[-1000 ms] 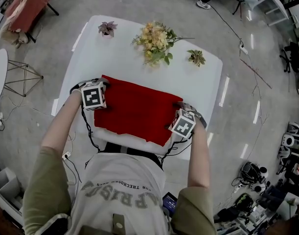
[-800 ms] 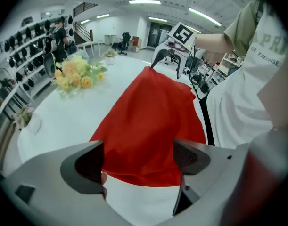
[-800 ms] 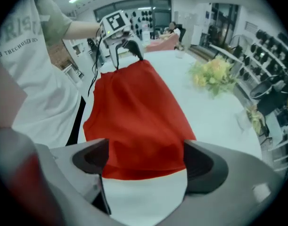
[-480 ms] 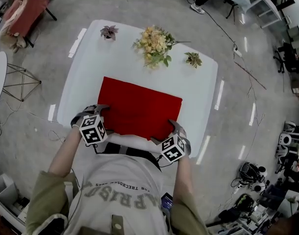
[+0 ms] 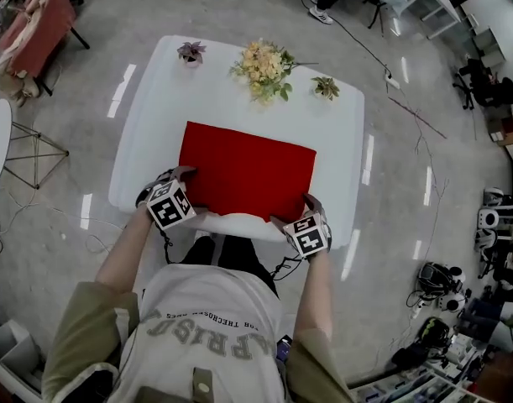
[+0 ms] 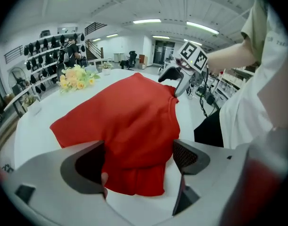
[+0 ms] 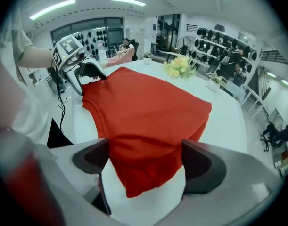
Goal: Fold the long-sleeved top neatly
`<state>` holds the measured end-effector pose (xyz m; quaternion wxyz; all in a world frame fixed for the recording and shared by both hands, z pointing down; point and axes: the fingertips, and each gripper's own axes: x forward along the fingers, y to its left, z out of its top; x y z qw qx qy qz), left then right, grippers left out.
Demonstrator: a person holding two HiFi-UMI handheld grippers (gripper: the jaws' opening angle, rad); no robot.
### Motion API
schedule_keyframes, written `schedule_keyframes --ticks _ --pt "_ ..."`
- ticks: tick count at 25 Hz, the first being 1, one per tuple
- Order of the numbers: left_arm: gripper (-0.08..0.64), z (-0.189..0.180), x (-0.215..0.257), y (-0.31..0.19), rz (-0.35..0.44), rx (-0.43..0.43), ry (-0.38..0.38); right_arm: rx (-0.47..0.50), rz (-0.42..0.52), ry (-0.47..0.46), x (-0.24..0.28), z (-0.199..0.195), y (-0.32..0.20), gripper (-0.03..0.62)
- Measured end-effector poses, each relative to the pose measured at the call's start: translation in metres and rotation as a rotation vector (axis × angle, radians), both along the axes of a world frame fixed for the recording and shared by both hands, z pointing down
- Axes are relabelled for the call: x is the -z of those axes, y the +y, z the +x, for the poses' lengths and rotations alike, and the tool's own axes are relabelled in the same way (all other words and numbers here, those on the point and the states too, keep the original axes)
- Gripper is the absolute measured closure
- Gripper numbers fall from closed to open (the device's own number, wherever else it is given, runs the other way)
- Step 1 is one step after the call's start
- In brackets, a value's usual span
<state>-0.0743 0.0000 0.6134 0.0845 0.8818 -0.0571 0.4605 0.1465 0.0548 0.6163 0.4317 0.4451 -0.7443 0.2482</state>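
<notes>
Head view: top near corners hidden under left gripper & right gripper. Small plants at far edge too tiny to ID.

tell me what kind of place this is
Probably a lab or workshop set up for recording, not a home: a white table with a red top and flowers stands on a polished floor crossed by cables, with wall racks of dark gear.

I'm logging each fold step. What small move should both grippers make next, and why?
Probably close both jaws: the left gripper and right gripper stand open, each astride a near corner of the red top, so pinching would let them fold it.
</notes>
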Motion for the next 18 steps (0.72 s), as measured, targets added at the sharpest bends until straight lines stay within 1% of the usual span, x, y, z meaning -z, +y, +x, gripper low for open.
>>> schedule_keyframes --ticks 1,2,4,6,9,11,12,13,14,15,16,17,18 --pt "0.127 0.002 0.009 -0.002 -0.008 0.026 0.040 -0.031 0.045 -0.016 0.011 0.002 -0.004 0.106" --pt "0.127 0.004 0.023 -0.006 -0.008 0.059 0.093 -0.072 0.117 -0.050 0.029 0.001 -0.009 0.106" --pt "0.127 0.008 0.062 -0.014 0.019 0.151 0.217 -0.157 0.321 -0.142 0.080 -0.005 -0.019 0.106" --pt "0.127 0.011 0.106 -0.022 0.063 0.273 0.360 -0.244 0.543 -0.229 0.138 -0.012 -0.027 0.106" --pt "0.127 0.015 0.166 -0.026 0.114 0.442 0.576 -0.413 0.838 -0.364 0.216 -0.018 -0.029 0.106" --pt "0.129 0.016 0.201 -0.025 0.170 0.528 0.672 -0.480 0.965 -0.429 0.253 -0.025 -0.024 0.107" --pt "0.129 0.015 0.217 -0.025 0.220 0.573 0.706 -0.492 1.007 -0.444 0.267 -0.030 -0.022 0.111" --pt "0.130 0.014 0.231 -0.025 0.280 0.616 0.731 -0.492 1.037 -0.446 0.277 -0.034 -0.019 0.130" --pt "0.132 0.013 0.243 -0.024 0.338 0.653 0.747 -0.484 1.056 -0.433 0.284 -0.037 -0.016 0.166" --pt "0.134 0.012 0.253 -0.022 0.391 0.682 0.756 -0.472 1.068 -0.410 0.289 -0.039 -0.012 0.267" --pt "0.156 0.011 0.261 -0.019 0.437 0.706 0.760 -0.459 1.075 -0.384 0.291 -0.041 -0.008 0.353" --pt "0.247 0.010 0.268 -0.016 0.478 0.729 0.764 -0.447 1.079 -0.365 0.293 -0.042 -0.005 0.378" --pt "0.365 0.007 0.274 -0.013 0.515 0.753 0.772 -0.438 1.082 -0.353 0.294 -0.043 -0.002 0.442"
